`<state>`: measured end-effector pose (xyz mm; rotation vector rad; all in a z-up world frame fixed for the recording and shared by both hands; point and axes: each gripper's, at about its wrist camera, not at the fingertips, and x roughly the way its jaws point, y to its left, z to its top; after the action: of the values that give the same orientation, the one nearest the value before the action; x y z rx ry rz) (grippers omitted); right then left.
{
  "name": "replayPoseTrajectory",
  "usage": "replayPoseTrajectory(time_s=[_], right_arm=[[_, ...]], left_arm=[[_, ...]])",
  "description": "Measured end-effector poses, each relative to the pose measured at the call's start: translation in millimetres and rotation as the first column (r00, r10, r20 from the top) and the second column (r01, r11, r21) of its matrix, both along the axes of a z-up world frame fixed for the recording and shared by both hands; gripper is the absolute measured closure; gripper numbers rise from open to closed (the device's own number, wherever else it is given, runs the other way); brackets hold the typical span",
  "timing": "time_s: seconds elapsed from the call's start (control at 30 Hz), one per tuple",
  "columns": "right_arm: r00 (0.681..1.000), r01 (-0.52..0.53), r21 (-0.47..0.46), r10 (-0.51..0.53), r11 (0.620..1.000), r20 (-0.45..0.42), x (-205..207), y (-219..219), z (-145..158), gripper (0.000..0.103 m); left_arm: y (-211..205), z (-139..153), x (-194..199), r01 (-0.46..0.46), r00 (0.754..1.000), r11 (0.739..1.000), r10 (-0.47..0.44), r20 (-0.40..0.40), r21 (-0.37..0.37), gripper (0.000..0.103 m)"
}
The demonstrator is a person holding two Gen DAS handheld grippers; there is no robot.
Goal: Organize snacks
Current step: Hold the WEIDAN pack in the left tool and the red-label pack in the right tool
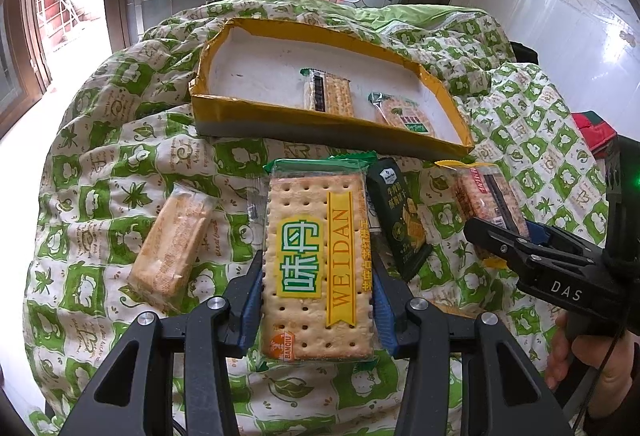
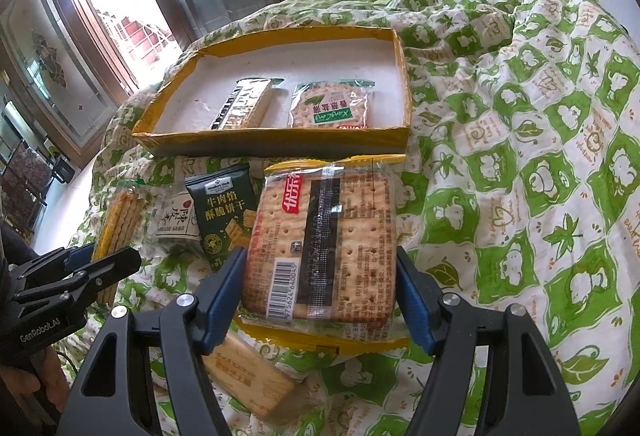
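Mid-pick: left tool (image 1: 318, 296) pinching WEIDAN cracker pack (image 1: 318, 260), right tool (image 2: 320, 296) pinching yellow-edged cracker pack (image 2: 324, 244), both frame centre. Next, likely: carrying into yellow-rimmed box (image 2: 276, 138), upper centre.
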<state>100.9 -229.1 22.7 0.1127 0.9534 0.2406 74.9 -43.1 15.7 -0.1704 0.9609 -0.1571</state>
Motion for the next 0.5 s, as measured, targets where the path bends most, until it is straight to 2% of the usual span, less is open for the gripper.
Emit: replayPoseTrajectory(time_s=[0.5], right_arm=[[1.000,0.007,0.011,-0.007,1.000,0.009,0.3,-2.6,3.3,0.033]], left_arm=[[-2.1,5.9,1.4,0.007,1.000,1.000,-0.007,0.013,0.000,0.053]])
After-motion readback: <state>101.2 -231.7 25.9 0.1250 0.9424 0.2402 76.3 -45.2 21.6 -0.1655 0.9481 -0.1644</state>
